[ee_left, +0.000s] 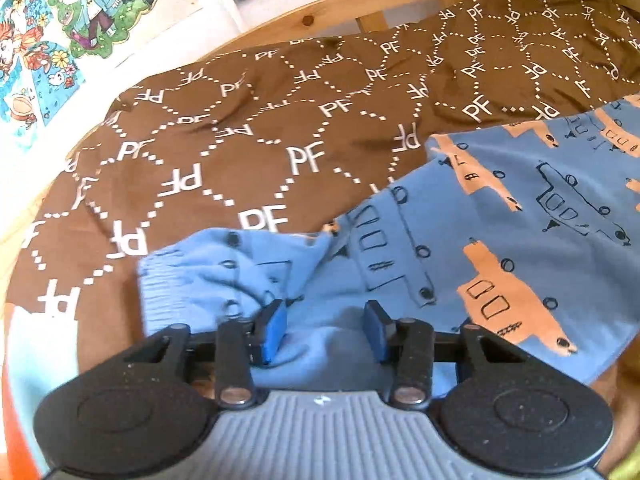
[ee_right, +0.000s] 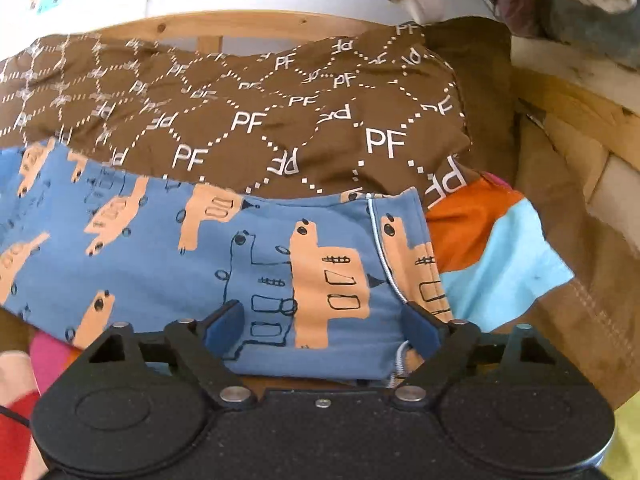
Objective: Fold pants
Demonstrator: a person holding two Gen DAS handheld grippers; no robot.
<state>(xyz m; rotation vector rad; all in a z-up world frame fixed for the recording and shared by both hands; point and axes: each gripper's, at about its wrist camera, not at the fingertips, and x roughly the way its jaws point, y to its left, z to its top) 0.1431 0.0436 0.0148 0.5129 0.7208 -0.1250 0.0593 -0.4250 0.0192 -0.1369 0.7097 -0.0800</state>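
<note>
A: Left wrist view puts the left hand-held gripper (ee_left: pixel 325 326) low over the cuff end of the pants (ee_left: pixel 480 240), fingers spread, with blue cloth bunched between the pads but not pinched. How do I take this well?

B: Where do the pants lie first?

A: Across the bed, on the brown PF blanket (ee_left: pixel 240 140), running from 6 o'clock out toward 3 o'clock. The ribbed cuff (ee_left: pixel 160 280) sits near 8 o'clock of the pads.

B: And the other side?

A: The right hand-held gripper (ee_right: pixel 322 328) is spread too, straddling the waist edge of the pants (ee_right: pixel 160 260). A white drawstring (ee_right: pixel 384 264) runs down at about 1 o'clock, touching its right pad.

B: Then I judge the grasp comes first. Close each on both layers at the near edge, not on one ply. Keep the drawstring out of the pinch, or it may drag the waist askew. Lift both ends level so the cloth stays flat.
</note>
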